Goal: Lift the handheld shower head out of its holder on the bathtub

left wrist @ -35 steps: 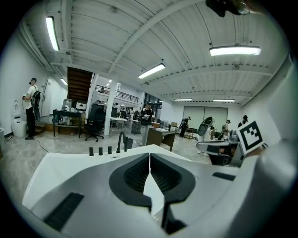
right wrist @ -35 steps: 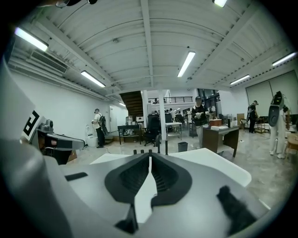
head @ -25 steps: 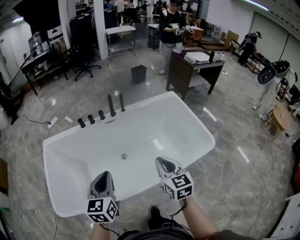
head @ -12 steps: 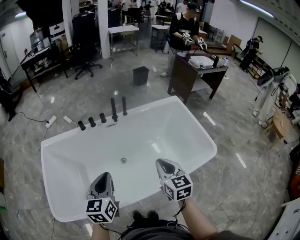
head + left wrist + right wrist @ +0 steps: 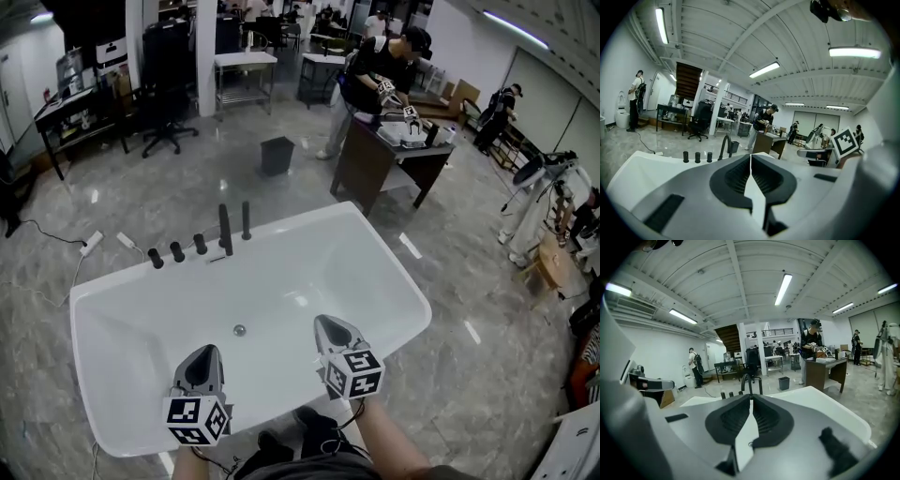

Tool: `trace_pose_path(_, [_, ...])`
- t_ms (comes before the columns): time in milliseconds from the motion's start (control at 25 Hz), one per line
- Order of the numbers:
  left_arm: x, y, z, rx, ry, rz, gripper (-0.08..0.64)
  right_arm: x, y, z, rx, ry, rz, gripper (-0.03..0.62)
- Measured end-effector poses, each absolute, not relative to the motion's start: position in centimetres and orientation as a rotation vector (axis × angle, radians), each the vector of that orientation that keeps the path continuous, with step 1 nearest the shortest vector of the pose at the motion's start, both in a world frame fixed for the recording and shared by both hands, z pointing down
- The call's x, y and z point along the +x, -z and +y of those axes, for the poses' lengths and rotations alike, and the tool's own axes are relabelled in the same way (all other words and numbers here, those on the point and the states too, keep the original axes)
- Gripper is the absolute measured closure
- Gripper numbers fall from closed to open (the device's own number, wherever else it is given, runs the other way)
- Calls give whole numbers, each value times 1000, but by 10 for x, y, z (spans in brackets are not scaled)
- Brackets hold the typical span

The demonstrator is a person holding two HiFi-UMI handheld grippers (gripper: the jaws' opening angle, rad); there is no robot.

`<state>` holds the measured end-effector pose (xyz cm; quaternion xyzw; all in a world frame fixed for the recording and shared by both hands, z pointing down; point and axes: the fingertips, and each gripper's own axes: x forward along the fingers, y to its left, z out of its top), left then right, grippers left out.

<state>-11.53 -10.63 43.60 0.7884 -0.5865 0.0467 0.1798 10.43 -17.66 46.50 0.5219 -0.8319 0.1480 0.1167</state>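
A white bathtub (image 5: 394, 281) fills the middle of the head view. On its far rim stand three black knobs (image 5: 176, 251), a tall black spout (image 5: 225, 230) and the slim black handheld shower head (image 5: 246, 220), upright in its holder. My left gripper (image 5: 207, 351) and right gripper (image 5: 324, 322) hover over the near rim, well short of the fixtures. Both are shut with nothing in them. In the left gripper view the shut gripper (image 5: 750, 155) points at the spout (image 5: 725, 144). The right gripper (image 5: 751, 398) points at the spout (image 5: 746, 379), and the shower head (image 5: 760, 386) stands beside that.
The tub's drain (image 5: 239, 330) lies in the basin ahead of my grippers. Beyond the tub stand a black bin (image 5: 277, 155), a dark desk (image 5: 375, 159) with a person (image 5: 375, 70) working at it, office chairs and tables. Grey tiled floor surrounds the tub.
Both grippers have moved forward together over the tub's near rim, still shut. The tub has slid slightly left in the head view, and the person at the desk has shifted.
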Motion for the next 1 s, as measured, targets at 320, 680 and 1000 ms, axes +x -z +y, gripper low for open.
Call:
trace_pose_path(320, [-115, -447, -158, 2122, -100, -1740, 541, 106, -500, -253, 1433, -461, -2446, 563])
trace_pose_path(680, [-102, -466, -238, 1971, -117, -1882, 541, 99, -530, -366, 1260, -467, -2508, 492])
trace_pose_path(1000, [-103, -506, -298, 1891, -149, -1924, 541, 70, -563, -443, 1145, -518, -2632, 418])
